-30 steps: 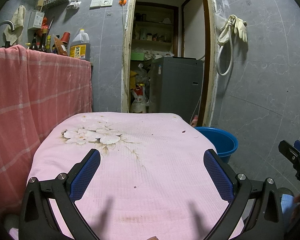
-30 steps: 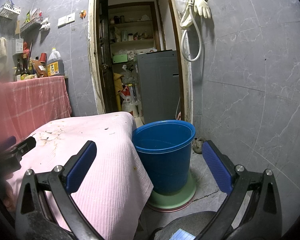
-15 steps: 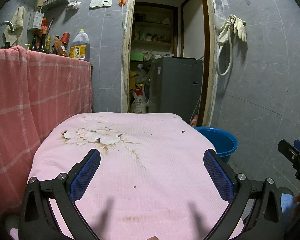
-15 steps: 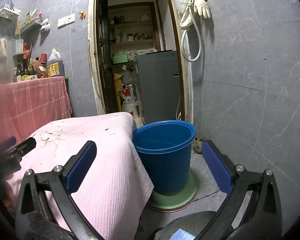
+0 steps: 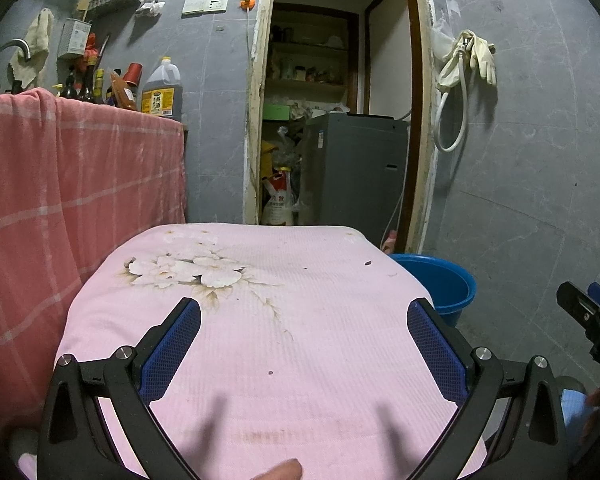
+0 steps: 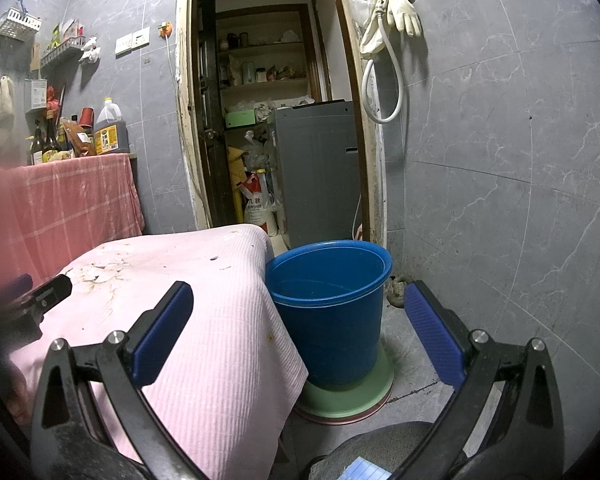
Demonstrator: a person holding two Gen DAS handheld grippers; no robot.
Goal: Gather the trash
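Note:
A table under a pink flowered cloth (image 5: 300, 320) (image 6: 188, 280) fills the left wrist view. A few tiny dark crumbs (image 5: 367, 263) lie near its far right corner; no larger trash shows. My left gripper (image 5: 304, 314) hovers open over the cloth, nothing between its fingers. A blue bucket (image 6: 328, 304) (image 5: 440, 284) stands on a green round base (image 6: 346, 394) on the floor at the table's right side. My right gripper (image 6: 300, 300) is open and empty, spanning the table's corner and the bucket. Each gripper shows at the edge of the other's view.
A counter draped in red checked cloth (image 5: 60, 184) stands left, with bottles and an oil jug (image 5: 162, 90) on top. An open doorway (image 5: 336, 120) behind leads to a grey appliance (image 6: 320, 172) and shelves. Tiled wall (image 6: 500, 160) with hanging gloves (image 6: 400, 12) closes the right.

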